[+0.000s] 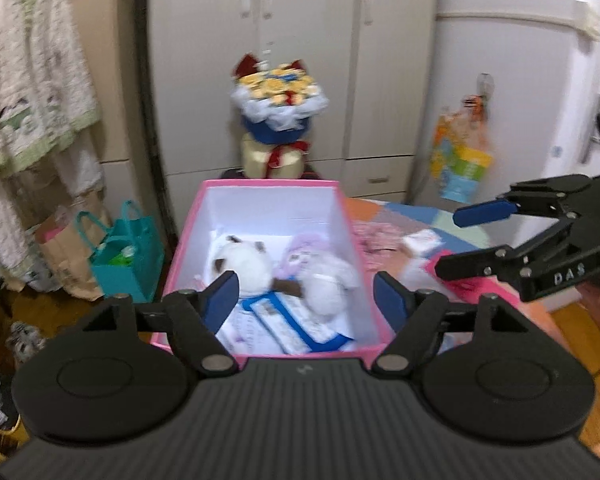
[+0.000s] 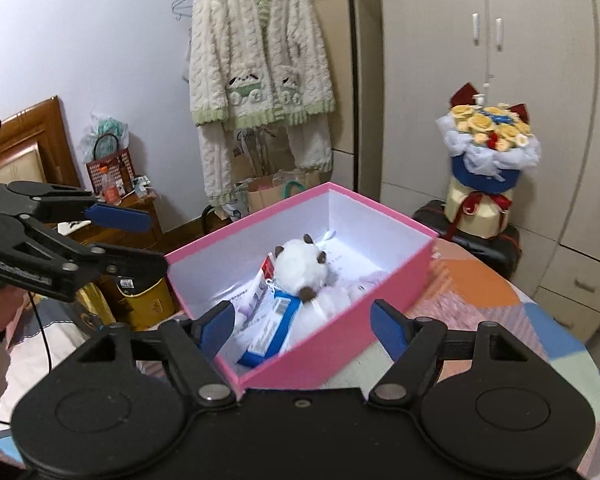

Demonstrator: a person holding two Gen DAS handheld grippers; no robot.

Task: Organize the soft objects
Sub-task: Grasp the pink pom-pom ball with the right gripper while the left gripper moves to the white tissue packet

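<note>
A pink box (image 1: pixel 188 224) with a white inside stands open on the patchwork bed; it also shows in the right wrist view (image 2: pixel 364 332). In it lie a white plush cat (image 1: pixel 246 260) (image 2: pixel 302 266), a pale purple plush (image 1: pixel 324 272) and blue-edged packets (image 1: pixel 292 320) (image 2: pixel 268 328). My left gripper (image 1: pixel 306 300) is open and empty above the box's near end. My right gripper (image 2: pixel 302 322) is open and empty over the box's near corner; it shows at the right of the left wrist view (image 1: pixel 446 240).
A flower bouquet (image 1: pixel 278 104) (image 2: pixel 492 140) stands on a dark case beyond the box. White wardrobes (image 1: pixel 300 40) are behind. A fluffy cardigan (image 2: pixel 260 60) hangs on the wall. A teal bag (image 1: pixel 128 252) and a paper bag (image 1: pixel 60 252) sit on the floor at left.
</note>
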